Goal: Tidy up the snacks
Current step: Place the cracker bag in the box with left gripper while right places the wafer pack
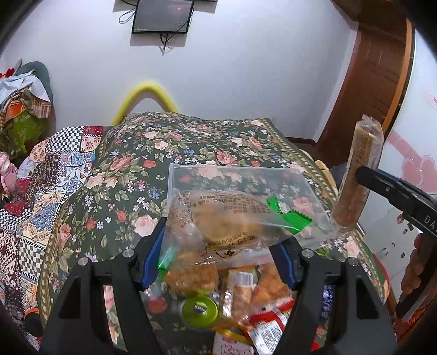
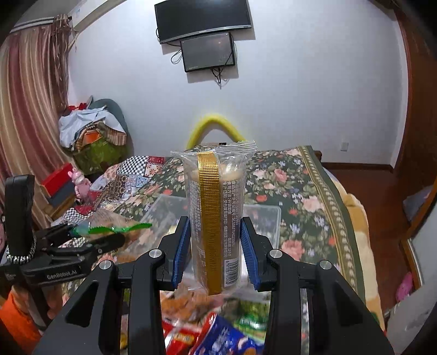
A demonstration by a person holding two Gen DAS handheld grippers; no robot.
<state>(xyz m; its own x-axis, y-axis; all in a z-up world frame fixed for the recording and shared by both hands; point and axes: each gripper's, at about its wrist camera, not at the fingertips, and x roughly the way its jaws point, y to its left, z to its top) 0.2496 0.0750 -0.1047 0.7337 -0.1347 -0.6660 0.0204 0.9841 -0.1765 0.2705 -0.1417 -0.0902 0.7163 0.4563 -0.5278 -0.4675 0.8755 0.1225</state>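
Your left gripper (image 1: pixel 218 254) is clamped on a pastry pack (image 1: pixel 232 218), held above the clear bin (image 1: pixel 237 174) mid-bedspread; your right gripper (image 2: pixel 214 251) grips an upright roll pack (image 2: pixel 215 207); loose snacks (image 1: pixel 245 300) sit at the near edge.

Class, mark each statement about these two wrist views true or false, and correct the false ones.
1. The right gripper holds a clear packet with a gold strip. True.
2. That packet lies flat on the bed. False: it is held upright above the snack pile.
3. The left gripper holds a packet with a green end. True.
4. A clear plastic box sits on the floral cover. True.
5. The wall screens are showing bright pictures. False: the screens are dark.
6. The left gripper's fingers are red. False: the fingers are blue.
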